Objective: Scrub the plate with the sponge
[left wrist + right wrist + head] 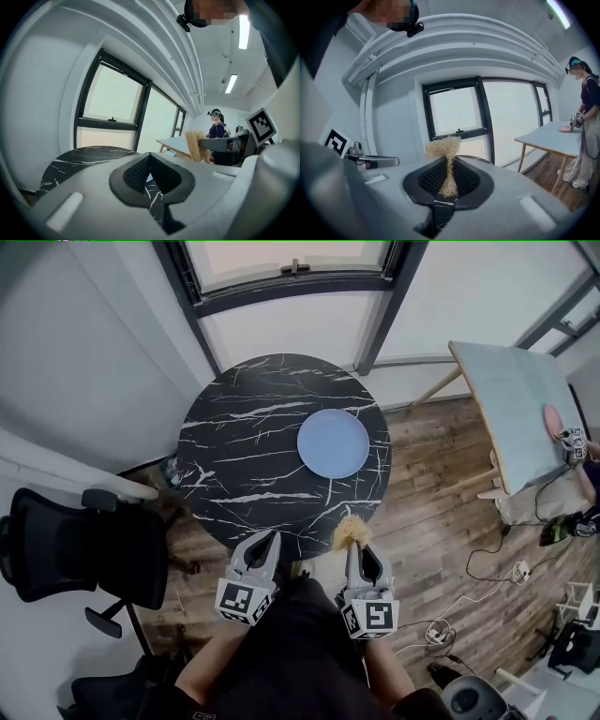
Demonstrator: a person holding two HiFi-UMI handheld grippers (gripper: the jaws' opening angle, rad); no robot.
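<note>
A pale blue round plate [333, 442] lies on the right half of the round black marble table [244, 456]. Both grippers hover side by side over the table's near edge, well short of the plate. My right gripper [355, 542] is shut on a tan, fibrous loofah-like sponge [352, 532], whose tuft [443, 147] sticks up past the jaw tips. My left gripper [266, 542] is shut with nothing between its jaws [149, 157]. From the left gripper view the sponge [196, 145] shows off to the right.
A black office chair [84, 554] stands at the left, close to the table. A pale table [520, 413] is at the right, where a person [588, 117] stands working. Cables [469, 601] lie on the wooden floor. A window [291, 282] is behind the marble table.
</note>
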